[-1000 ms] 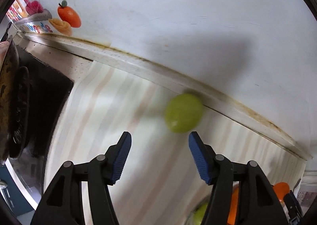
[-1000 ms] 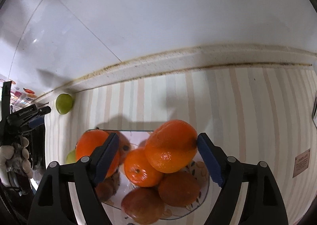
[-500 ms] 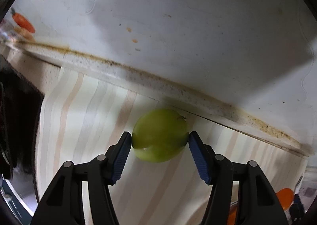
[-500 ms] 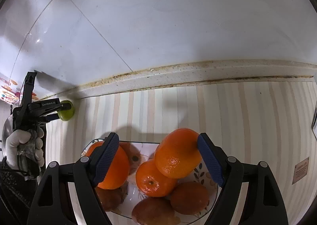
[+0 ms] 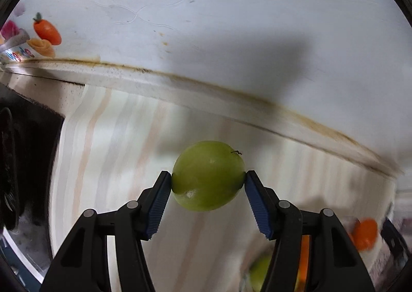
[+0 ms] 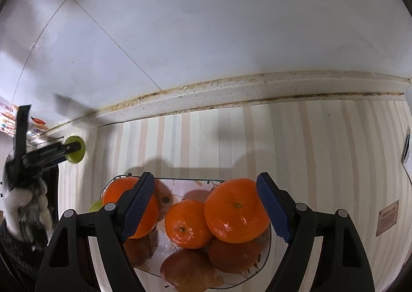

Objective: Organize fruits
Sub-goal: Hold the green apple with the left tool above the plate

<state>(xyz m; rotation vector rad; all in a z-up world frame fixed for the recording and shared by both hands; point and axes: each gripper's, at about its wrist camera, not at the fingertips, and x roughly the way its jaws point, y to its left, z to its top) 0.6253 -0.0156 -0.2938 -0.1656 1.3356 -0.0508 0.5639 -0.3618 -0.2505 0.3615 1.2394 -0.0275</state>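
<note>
My left gripper is shut on a green fruit and holds it above the striped counter; both also show far left in the right wrist view, the left gripper and the green fruit. My right gripper is open and empty above a glass plate of fruit. On the plate lie a large orange, a smaller orange, another orange behind the left finger, brownish fruits and a green fruit at the left rim.
The tiled wall and its stained ledge run along the back of the striped counter. A dark stove lies at the left. Fruit stickers are on the wall. A small label sits at the right.
My left gripper closed on the green fruit and lifted it away from the wall. My right gripper drew back a little; the large orange now rests on the pile.
</note>
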